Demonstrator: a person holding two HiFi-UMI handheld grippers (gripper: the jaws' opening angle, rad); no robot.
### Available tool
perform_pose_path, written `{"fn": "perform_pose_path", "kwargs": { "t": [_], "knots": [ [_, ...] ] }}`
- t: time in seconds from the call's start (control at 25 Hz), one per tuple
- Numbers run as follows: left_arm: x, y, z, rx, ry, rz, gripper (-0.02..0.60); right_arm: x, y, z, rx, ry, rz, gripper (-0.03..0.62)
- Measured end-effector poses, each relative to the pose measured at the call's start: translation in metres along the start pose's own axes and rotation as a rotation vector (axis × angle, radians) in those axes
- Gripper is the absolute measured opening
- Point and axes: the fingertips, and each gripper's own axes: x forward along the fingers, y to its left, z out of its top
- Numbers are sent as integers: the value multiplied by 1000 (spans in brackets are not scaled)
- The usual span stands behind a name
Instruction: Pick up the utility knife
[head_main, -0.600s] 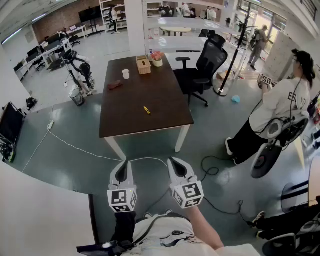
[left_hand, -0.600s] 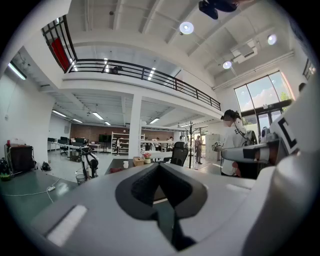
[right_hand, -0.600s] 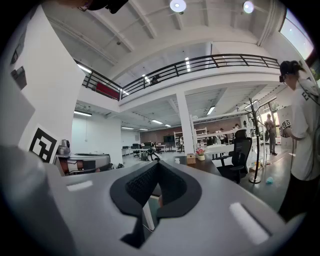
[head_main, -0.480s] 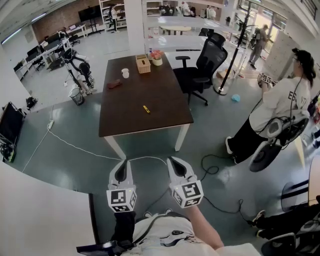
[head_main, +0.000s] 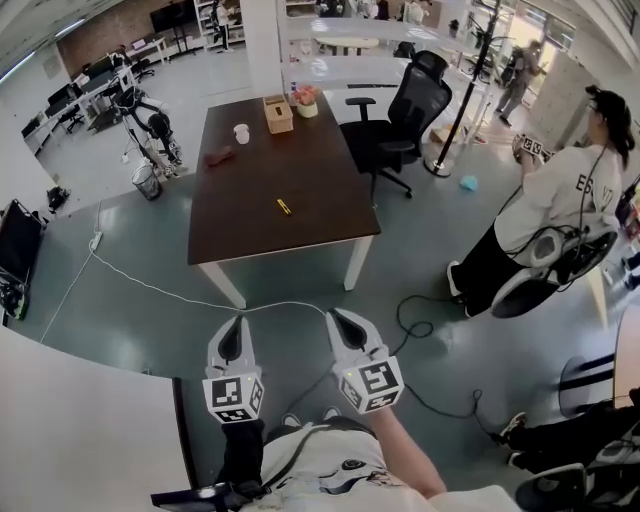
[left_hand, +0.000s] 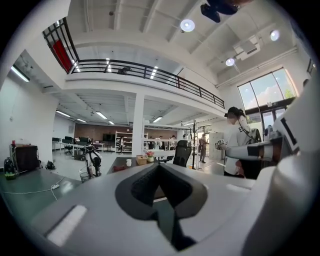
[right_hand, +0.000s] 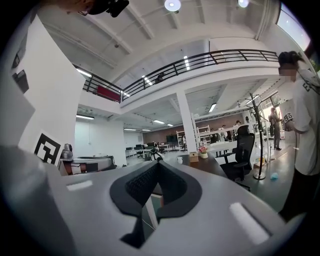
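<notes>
My left gripper (head_main: 237, 325) and right gripper (head_main: 338, 318) sit low in the frame, each with its jaws pressed together on nothing. Both are well apart from the utility knife (head_main: 284, 207), a small yellow sliver lying flat on the dark brown table (head_main: 325, 215) just above the frame's centre. I judge the step in hand to be the approach: I should close on the table's near edge, part one gripper's jaws before reaching, and come down across the handle, whose long axis runs diagonally from upper left to lower right, though which end carries the blade is too small to tell.
</notes>
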Motion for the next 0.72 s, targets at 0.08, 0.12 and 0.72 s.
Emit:
{"fn": "perform_pose_path", "kwargs": {
  "t": [0.08,0.12,0.72],
  "knots": [
    [-2,-1,-3,-1,5,8,-3,-4,-2,-3,6,7,5,0],
    [-2,-2,-4,-1,8,12,-3,-5,-4,-4,7,10,7,2],
    [0,-8,-15,-27,64,28,-3,-4,-22,-22,62,69,25,2]
  ]
}}
